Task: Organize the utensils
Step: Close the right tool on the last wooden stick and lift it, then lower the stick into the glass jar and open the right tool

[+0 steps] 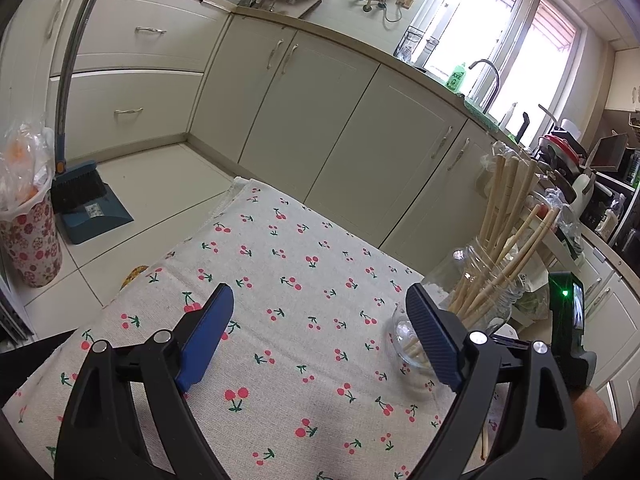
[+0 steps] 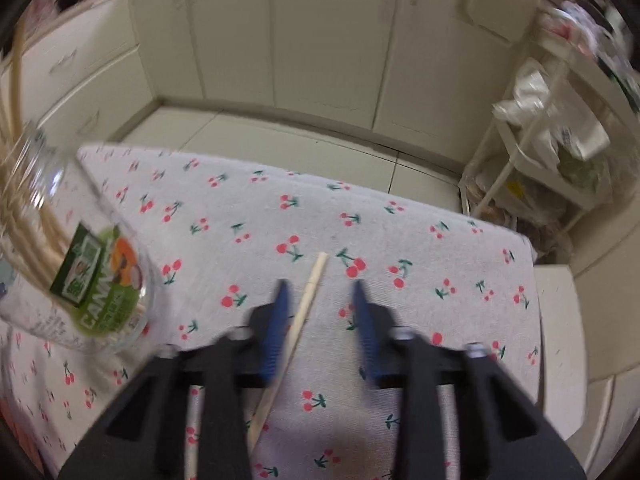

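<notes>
Left wrist view: the left tongs (image 1: 320,294) hung above the cloth-covered bench (image 1: 280,248), pointed forward and tilted somewhat downward toward the far edge. Their blue fingers (image 1: 208,336) were spread wide, with only cherry-print cloth showing in the gap and nothing pinched. Just beside the right-hand finger stood a clear glass jar (image 1: 480,280), upright on the bench near its right side. A bundle of chopsticks (image 1: 508,200) stood in the jar, leaning and fanning out above its mouth. Beyond the bench were pale cabinets (image 1: 340,132), and on the floor to the left a dustpan with its brush (image 1: 88,204) stood near a flowered bin (image 1: 32,240).

Right wrist view: the picture was blurred. The right tongs (image 2: 318,284) were pitched steeply down at the bench (image 2: 440,248). Their fingers (image 2: 280,312) stood apart, not pressed together. One loose chopstick (image 2: 308,300) ran lengthwise through the gap between them, close against the left-hand finger and clear of the right-hand one, its far end poking out past the fingertips. It looked to be lying on the cloth, though the blur left it unclear whether the left-hand finger touched it. The jar (image 2: 100,264) sat to the left of these tongs, its green label facing the camera, with the bundle of chopsticks (image 2: 28,216) inside. A white rack (image 2: 520,152) stood on the floor past the bench's right corner.
</notes>
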The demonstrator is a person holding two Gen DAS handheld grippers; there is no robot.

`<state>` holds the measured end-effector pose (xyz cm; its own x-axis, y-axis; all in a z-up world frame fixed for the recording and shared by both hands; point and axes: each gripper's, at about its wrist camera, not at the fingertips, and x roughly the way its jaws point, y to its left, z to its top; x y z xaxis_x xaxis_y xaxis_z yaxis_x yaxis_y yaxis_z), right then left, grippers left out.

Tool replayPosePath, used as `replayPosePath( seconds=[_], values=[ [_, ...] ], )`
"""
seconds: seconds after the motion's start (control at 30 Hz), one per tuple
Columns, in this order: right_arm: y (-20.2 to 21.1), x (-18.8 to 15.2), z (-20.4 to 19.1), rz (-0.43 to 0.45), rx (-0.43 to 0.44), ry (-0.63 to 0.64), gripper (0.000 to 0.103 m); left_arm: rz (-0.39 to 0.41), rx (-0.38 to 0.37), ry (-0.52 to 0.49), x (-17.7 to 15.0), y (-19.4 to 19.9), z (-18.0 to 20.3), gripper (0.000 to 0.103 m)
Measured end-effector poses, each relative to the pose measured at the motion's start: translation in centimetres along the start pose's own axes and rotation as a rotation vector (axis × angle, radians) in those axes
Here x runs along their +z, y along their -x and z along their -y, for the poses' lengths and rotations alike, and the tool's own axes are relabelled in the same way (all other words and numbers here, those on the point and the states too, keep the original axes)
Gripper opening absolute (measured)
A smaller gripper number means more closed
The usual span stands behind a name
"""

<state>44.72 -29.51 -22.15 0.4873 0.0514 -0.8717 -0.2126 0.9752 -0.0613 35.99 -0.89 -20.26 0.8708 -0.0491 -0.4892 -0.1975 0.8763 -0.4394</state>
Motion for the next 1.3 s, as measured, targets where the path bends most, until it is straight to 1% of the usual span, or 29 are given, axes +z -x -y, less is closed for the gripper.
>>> replayPosePath(
  seconds=[0.07,0.13,0.2,0.3,0.37,0.4,0.43,0.47,0.53,0.57,0.6,0.63,0.7,0.73,0.83,0.97,1.03,1.1,1.17,1.3],
  values=[
    [0.2,-0.2,-1.4,-0.017,-0.049,0.093,0.007,-0.001,-0.001,-0.001,0.0,0.0,0.0,0.084],
    [0.7,-0.6,-2.1,-0.036,-0.060,0.126,0.006,-0.002,-0.001,-0.001,0.0,0.0,0.0,0.084],
    [1.3,-1.3,-1.6,-0.041,-0.026,0.080,0.006,-0.001,-0.001,-0.001,0.0,0.0,0.0,0.084],
    [3.8,-3.0,0.3,0.013,0.106,-0.093,0.006,-0.002,-0.001,-0.001,0.0,-0.1,0.0,0.084],
    [6.9,-4.4,1.3,0.123,0.237,-0.239,0.006,-0.004,-0.001,-0.001,0.0,-0.1,0.0,0.084],
    [8.6,-4.9,1.6,0.200,0.295,-0.301,0.006,-0.006,-0.001,-0.001,0.0,-0.1,0.1,0.084],
    [9.9,-5.2,1.6,0.264,0.328,-0.343,0.006,-0.007,-0.001,-0.001,0.0,-0.1,0.1,0.084],
    [11.6,-5.4,1.6,0.358,0.377,-0.393,0.006,-0.008,-0.001,-0.001,0.0,-0.1,0.0,0.084],
    [14.6,-5.1,1.2,0.551,0.438,-0.482,0.006,-0.008,-0.001,-0.002,0.0,-0.1,0.1,0.084],
    [15.5,-4.7,1.3,0.623,0.458,-0.522,0.006,-0.007,-0.002,-0.001,0.0,-0.1,0.0,0.084],
    [16.1,-4.2,1.4,0.677,0.474,-0.558,0.006,-0.008,-0.001,0.000,0.0,-0.2,0.0,0.084],
    [16.8,-3.5,1.5,0.753,0.474,-0.617,0.006,-0.010,-0.001,0.002,0.0,-0.2,0.0,0.084],
    [17.7,-2.6,1.0,0.857,0.448,-0.683,0.006,-0.012,-0.002,0.003,0.1,-0.3,0.0,0.084],
    [17.8,-2.0,0.7,0.903,0.417,-0.720,0.006,-0.013,-0.003,0.004,0.1,-0.3,0.0,0.084],
    [17.7,-0.9,0.0,0.991,0.329,-0.794,0.006,-0.014,-0.003,0.004,0.1,-0.3,0.0,0.084],
    [16.3,0.2,0.5,1.050,0.247,-0.840,0.006,-0.021,-0.004,0.007,0.0,-0.5,-0.1,0.084],
    [15.4,0.7,1.2,1.067,0.207,-0.841,0.006,-0.023,-0.006,0.009,0.0,-0.6,-0.1,0.084],
    [14.9,1.0,1.0,1.087,0.159,-0.815,0.006,-0.027,-0.007,0.012,-0.1,-0.7,-0.2,0.084],
    [14.8,0.5,0.4,1.094,0.125,-0.775,0.006,-0.031,-0.008,0.014,-0.1,-0.8,-0.2,0.084],
    [14.0,-0.2,-1.3,1.071,0.094,-0.693,0.006,-0.037,-0.007,0.018,-0.1,-0.9,-0.3,0.084]
  ],
)
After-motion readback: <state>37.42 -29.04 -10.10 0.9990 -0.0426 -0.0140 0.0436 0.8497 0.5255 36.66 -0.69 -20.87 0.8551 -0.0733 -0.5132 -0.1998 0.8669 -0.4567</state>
